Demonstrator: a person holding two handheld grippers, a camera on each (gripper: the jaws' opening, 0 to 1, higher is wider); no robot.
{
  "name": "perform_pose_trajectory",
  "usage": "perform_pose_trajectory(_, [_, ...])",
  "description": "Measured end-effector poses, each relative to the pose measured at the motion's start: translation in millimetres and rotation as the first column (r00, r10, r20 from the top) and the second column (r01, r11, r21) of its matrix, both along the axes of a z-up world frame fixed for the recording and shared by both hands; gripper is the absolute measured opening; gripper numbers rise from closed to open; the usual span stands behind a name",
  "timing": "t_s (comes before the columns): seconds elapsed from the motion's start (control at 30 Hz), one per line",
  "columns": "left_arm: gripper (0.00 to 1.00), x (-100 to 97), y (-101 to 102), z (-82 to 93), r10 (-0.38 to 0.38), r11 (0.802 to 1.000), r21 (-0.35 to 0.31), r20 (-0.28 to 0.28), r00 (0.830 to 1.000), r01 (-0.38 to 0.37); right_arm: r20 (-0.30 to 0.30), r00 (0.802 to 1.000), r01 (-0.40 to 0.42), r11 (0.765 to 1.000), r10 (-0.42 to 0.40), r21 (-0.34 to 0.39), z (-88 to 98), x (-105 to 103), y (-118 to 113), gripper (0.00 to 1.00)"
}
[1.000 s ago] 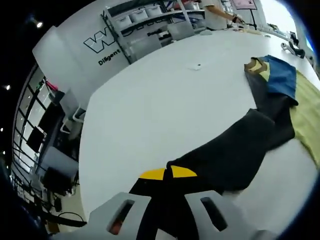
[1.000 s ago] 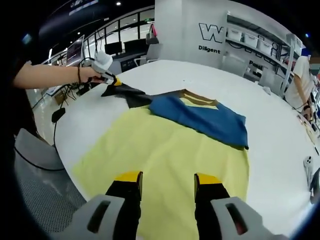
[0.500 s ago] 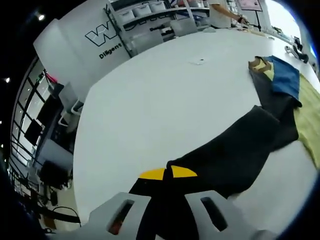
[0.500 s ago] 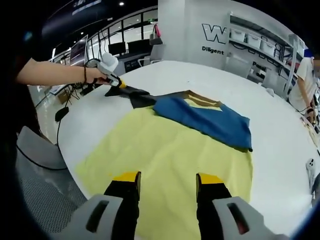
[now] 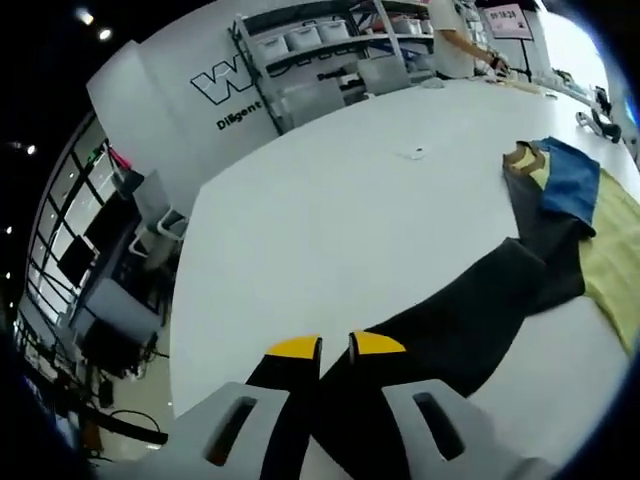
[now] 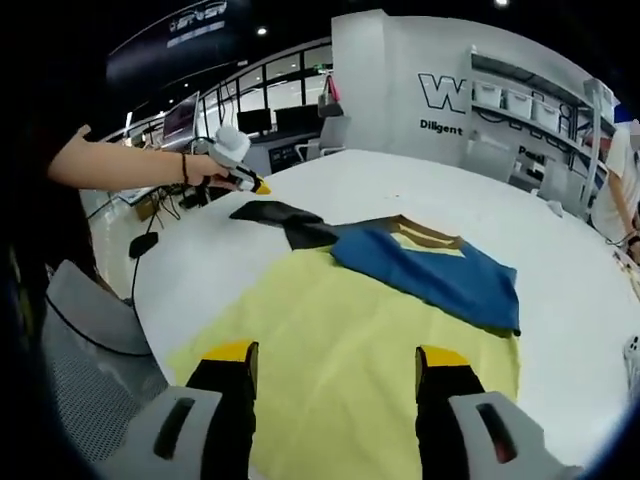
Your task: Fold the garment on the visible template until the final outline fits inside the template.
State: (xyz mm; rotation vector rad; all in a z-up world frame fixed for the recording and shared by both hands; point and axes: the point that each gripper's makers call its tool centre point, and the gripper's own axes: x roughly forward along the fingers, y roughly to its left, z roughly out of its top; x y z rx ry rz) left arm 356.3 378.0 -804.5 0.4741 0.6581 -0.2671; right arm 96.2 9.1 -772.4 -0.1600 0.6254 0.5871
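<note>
Left claw (image 6: 252, 186) aloft, seemingly off sleeve (image 6: 270, 212)

On the white wall (image 5: 170, 100) in the left gripper view there is a big black outlined "W", cut off by the shelving, with "Diligent" in small black letters just beneath it. The right gripper view shows that wall with the same "W" and "Diligent". A pink sign (image 5: 508, 18) hangs at top right, its print too small to read.

My claws have black jaws with yellow tips on pale grey housings; my left claw (image 5: 335, 346), my right claw (image 6: 340, 357).
</note>
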Motion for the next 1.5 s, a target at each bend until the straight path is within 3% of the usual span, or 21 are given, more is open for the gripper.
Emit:
perform_pose_trajectory(0.07, [0.14,-5.9,-2,1.9,-0.015,1.000,0.003,-0.001,1.000,0.015,-0.013,1.000,-0.004,1.000,0.004,0.000,-1.2,-1,1,0.63])
perform_pose_trajectory(0.2, [0.14,-14.4,-2,4.7,-0.029,0.999,-0.015,-0.001,1.000,0.029,-0.017,1.000,-0.017,1.000,0.017,0.005,-2.7,-2,4,0.68])
perform_pose_trajectory(0.33, [0.16,-29.2,-7,9.5,-0.088,0.996,0.012,-0.013,0.996,0.088,-0.032,0.999,-0.028,1.000,0.028,0.002,-4.4,-6,6,0.67])
perform_pose_trajectory(0.4, [0.16,-38.6,-16,11.2,-0.085,0.994,-0.076,-0.036,0.996,0.082,-0.037,0.999,-0.029,0.999,0.029,0.015,-5.3,-8,9,0.70])
perform_pose_trajectory(0.43, [0.16,-41.7,-18,11.9,-0.097,0.992,-0.089,-0.043,0.994,0.092,-0.042,0.998,-0.034,0.999,0.035,0.019,-6.0,-10,11,0.71])
perform_pose_trajectory(0.5, [0.16,-47.2,-16,14.9,-0.115,0.992,-0.055,-0.047,0.992,0.112,-0.040,0.998,-0.040,0.999,0.041,0.021,-5.8,-11,13,0.71])
perform_pose_trajectory(0.6, [0.14,-55.4,-20,16.1,-0.102,0.988,-0.124,-0.070,0.992,0.093,-0.028,0.999,-0.041,0.998,0.043,0.043,-1.6,-14,16,0.74])
perform_pose_trajectory(0.7, [0.15,-58.6,-17,15.2,-0.115,0.990,-0.090,-0.076,0.990,0.108,-0.024,0.998,-0.048,0.995,0.050,0.082,2.3,-17,23,0.74])
perform_pose_trajectory(0.93, [0.20,-69.6,-11,-1.3,-0.151,0.989,-0.020,-0.136,0.979,0.149,-0.015,0.999,-0.039,0.997,0.040,0.066,1.8,-20,23,0.76])
perform_pose_trajectory(1.03, [0.22,-73.3,-6,-14.0,-0.128,0.992,-0.042,-0.165,0.978,0.123,-0.019,0.999,-0.035,0.997,0.036,0.070,0.2,-21,22,0.76])
perform_pose_trajectory(1.07, [0.22,-72.8,-4,-16.1,-0.129,0.992,-0.025,-0.160,0.979,0.127,-0.018,0.999,-0.033,0.997,0.035,0.069,-0.1,-21,21,0.76])
perform_pose_trajectory(1.1, [0.23,-68.3,0,-15.3,-0.172,0.983,0.046,-0.125,0.977,0.179,-0.021,0.999,-0.032,0.997,0.033,0.067,-0.5,-21,20,0.76])
perform_pose_trajectory(1.17, [0.28,-73.1,3,-21.9,-0.175,0.980,0.064,-0.157,0.972,0.186,-0.026,0.999,-0.030,0.997,0.031,0.070,-1.6,-22,20,0.76])
perform_pose_trajectory(1.2, [0.28,-78.3,5,-27.0,-0.137,0.988,0.038,-0.190,0.972,0.147,-0.029,0.999,-0.027,0.997,0.029,0.069,-2.3,-22,20,0.76])
perform_pose_trajectory(1.23, [0.28,-78.2,6,-27.5,-0.118,0.992,0.014,-0.185,0.976,0.122,-0.032,0.999,-0.026,0.997,0.028,0.067,-3.3,-22,19,0.76])
perform_pose_trajectory(1.5, [0.27,-80.5,7,-31.3,-0.075,0.993,-0.102,-0.198,0.977,0.055,-0.029,0.999,-0.017,0.997,0.019,0.076,-3.8,-22,21,0.77])
